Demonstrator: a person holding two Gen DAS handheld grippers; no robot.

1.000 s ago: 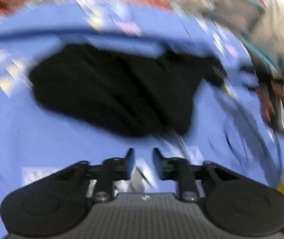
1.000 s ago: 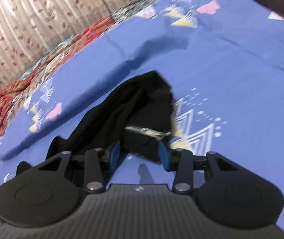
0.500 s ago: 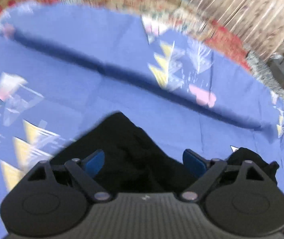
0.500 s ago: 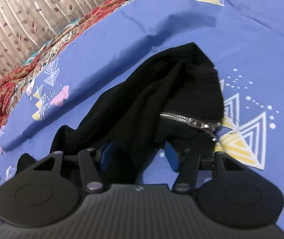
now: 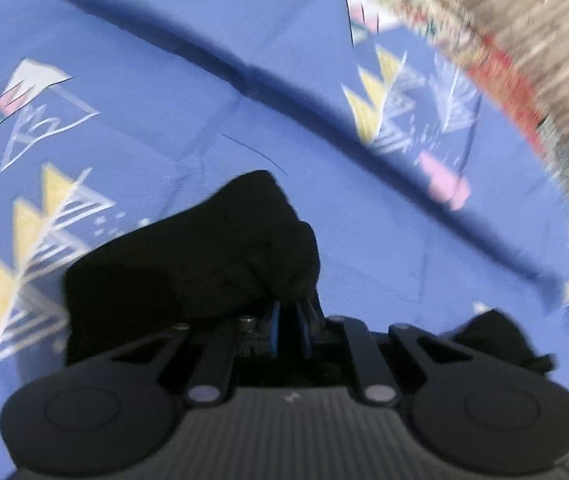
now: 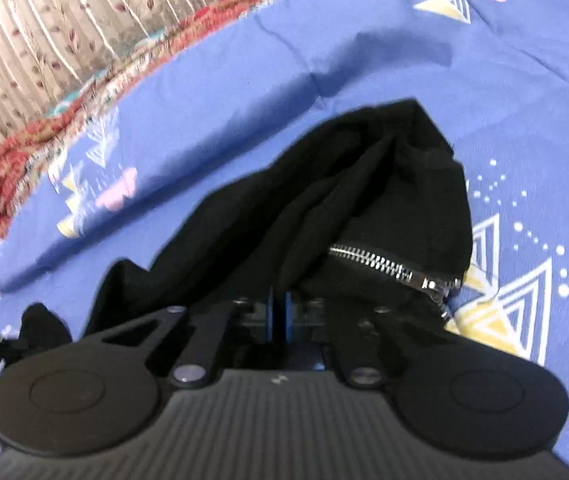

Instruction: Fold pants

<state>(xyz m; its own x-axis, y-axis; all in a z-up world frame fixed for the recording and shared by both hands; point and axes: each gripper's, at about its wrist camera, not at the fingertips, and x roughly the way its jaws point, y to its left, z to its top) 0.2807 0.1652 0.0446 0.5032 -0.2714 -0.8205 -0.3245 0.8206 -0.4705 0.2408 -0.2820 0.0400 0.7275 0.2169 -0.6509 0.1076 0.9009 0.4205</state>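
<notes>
With both claws drawn tight, your left gripper [image 5: 288, 320] pinches a bunched fold of the black fabric pants [image 5: 204, 268], and your right gripper [image 6: 278, 312] pinches the cloth just left of the silver metal zipper [image 6: 396, 266]. Pants lie crumpled on the blue bedsheet printed with yellow and white triangles [image 6: 244, 92]. In the right wrist view their long axis runs from lower left to upper right, zipper end at right. Red patterned bedding [image 6: 16, 152] edges the sheet; a beige leaf-print curtain [image 6: 64, 20] hangs behind.
</notes>
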